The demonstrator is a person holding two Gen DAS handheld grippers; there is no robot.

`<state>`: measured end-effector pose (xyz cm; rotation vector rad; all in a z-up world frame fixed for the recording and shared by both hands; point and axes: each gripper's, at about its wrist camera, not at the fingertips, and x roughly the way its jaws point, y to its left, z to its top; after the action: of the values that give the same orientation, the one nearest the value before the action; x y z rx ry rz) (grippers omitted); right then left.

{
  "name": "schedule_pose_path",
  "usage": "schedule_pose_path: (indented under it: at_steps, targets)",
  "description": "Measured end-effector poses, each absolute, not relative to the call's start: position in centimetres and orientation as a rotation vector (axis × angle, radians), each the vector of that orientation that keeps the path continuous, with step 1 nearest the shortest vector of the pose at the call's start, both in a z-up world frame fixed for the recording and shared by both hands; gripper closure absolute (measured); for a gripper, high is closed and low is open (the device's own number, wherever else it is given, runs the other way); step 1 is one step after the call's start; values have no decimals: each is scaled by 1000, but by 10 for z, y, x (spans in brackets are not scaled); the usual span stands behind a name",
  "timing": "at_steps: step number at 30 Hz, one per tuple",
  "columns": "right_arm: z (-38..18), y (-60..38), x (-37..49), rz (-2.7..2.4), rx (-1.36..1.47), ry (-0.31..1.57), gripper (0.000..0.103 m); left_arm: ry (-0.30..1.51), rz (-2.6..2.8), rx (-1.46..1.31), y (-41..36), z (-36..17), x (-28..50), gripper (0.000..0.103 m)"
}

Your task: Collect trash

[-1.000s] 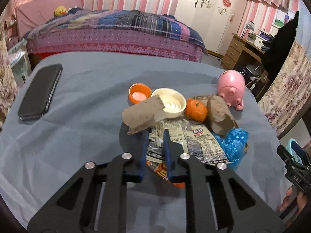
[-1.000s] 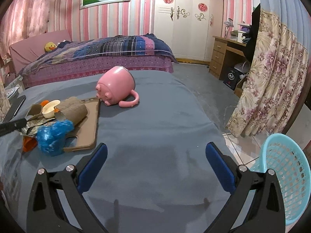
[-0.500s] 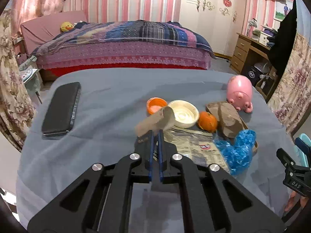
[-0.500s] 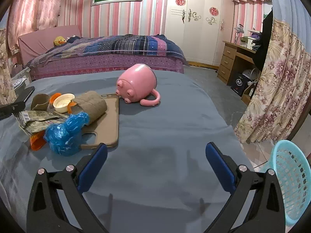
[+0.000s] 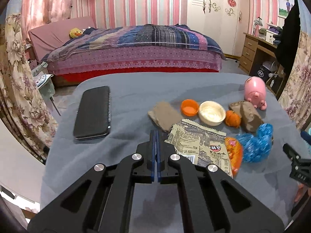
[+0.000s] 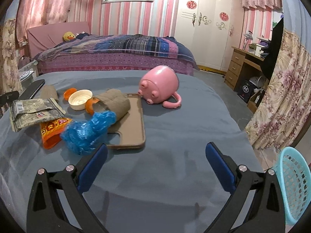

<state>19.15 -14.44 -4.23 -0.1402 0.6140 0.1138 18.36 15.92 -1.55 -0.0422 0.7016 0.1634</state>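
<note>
trash on the grey counter [image 5: 136, 89]: left claw [image 5: 155, 136] was clamped on the printed wrapper [image 5: 200, 143] to lift it, right claw [image 6: 155, 155] gaped empty, basket [image 6: 293, 184] waited on the floor.

I am logging the left gripper [image 5: 155, 136]: black angular linkage arms with cut-outs, four silver screw heads, blue pads. I am logging the right gripper [image 6: 156, 154]: same black frame, silver screws, wide blue pads; white lettering marks its housing.

pink striped walls [image 6: 81, 9], white wardrobe [image 6: 206, 31] — quilted bed [image 6: 116, 52], wooden desk [image 6: 241, 68], floral curtain [image 6: 281, 89].
</note>
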Motion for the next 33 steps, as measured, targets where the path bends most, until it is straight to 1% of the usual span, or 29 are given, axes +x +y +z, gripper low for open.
schedule_pose_path:
  at_steps: [13,15,17,19,21,22,23,24,25,26,29,33]
  targets:
    - [-41,-110,189,203,-135,598,4,772,252,-94,215,-42,178,103]
    - [-41,-102,192,221,-140,589,4,789,258,-92,216,-45,178,94]
    - [-41,-95,197,235,-136,587,4,797,271,-91,216,-45,178,62]
    - [-42,-88,201,252,-123,594,4,775,276,-91,214,-43,175,50]
    - [-47,-79,207,267,-142,614,11,766,255,-95,210,-43,175,43]
    - [-50,-73,210,279,-159,632,26,764,249,-94,208,-43,175,38]
    - [-52,-71,211,293,-164,647,45,766,245,-93,206,-45,176,32]
    - [-56,-69,213,327,-162,675,51,776,239,-95,205,-48,177,31]
    - [-56,-69,215,354,-155,687,62,783,234,-100,204,-50,178,29]
    - [-56,-70,214,384,-144,689,70,796,229,-110,204,-53,180,29]
    - [-46,-81,209,396,-108,639,74,825,220,-135,201,-61,185,27]
    - [-29,-107,203,361,-79,585,74,862,190,-146,190,-70,193,26]
